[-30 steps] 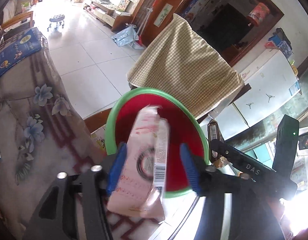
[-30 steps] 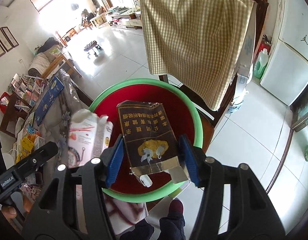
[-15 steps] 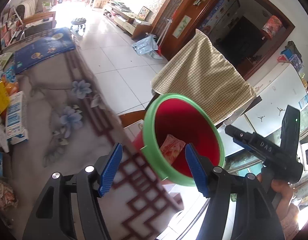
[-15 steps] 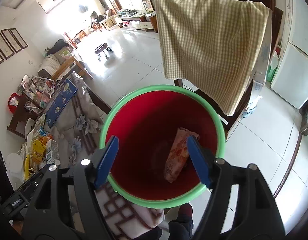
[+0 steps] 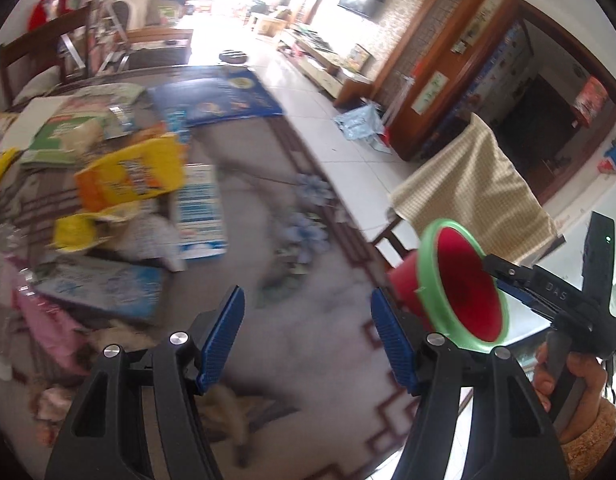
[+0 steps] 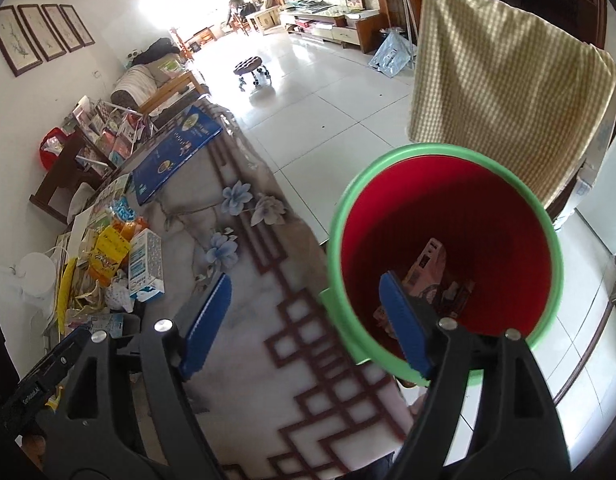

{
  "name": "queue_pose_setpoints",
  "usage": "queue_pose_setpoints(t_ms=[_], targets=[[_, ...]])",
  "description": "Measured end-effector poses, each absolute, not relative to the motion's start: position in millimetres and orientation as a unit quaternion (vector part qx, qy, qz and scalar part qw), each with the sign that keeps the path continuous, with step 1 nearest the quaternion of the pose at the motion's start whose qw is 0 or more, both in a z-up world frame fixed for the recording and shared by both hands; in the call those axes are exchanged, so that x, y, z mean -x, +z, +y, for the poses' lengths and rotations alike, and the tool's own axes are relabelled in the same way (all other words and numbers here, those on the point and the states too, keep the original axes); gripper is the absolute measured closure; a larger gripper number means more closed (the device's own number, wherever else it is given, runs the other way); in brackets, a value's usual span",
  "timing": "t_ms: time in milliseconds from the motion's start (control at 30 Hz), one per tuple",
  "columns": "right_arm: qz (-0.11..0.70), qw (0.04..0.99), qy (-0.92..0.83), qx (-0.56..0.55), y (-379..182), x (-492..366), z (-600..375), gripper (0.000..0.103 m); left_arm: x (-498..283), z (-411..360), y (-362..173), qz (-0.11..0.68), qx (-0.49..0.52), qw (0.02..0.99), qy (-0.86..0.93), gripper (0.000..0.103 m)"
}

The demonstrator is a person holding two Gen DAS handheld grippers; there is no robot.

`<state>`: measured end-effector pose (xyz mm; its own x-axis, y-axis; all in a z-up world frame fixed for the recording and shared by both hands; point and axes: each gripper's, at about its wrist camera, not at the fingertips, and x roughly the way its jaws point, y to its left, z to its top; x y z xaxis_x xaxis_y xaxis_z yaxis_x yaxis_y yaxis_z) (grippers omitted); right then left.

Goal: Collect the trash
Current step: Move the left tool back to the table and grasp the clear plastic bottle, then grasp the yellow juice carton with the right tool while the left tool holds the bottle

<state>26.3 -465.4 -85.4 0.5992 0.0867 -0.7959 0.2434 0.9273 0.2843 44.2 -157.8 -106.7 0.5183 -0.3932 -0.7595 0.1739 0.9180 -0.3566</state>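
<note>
Tablecloth (image 6: 268, 320) edge meets red bin (image 6: 447, 208); both claws gape empty.

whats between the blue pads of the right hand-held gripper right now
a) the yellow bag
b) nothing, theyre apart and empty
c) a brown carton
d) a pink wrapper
b: the right hand-held gripper has its pads spread wide with nothing between them, only the tablecloth behind; its jaws have just been opening, and the discarded cartons lie at the bottom of the red bucket.

Table litter (image 5: 120, 184) blurred (bin (image 6: 443, 248) contents indistinct).
</note>
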Motion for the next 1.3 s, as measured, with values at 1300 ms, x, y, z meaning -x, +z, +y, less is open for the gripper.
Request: queue_pose_setpoints(t_ms=[1300], targets=[[0.486,0.865,-0.017,-0.126,-93.1,-35.4,-262.2,0.023,-106.6,134.0,-215.2,0.547,0.144,0.824,0.02,0.042]])
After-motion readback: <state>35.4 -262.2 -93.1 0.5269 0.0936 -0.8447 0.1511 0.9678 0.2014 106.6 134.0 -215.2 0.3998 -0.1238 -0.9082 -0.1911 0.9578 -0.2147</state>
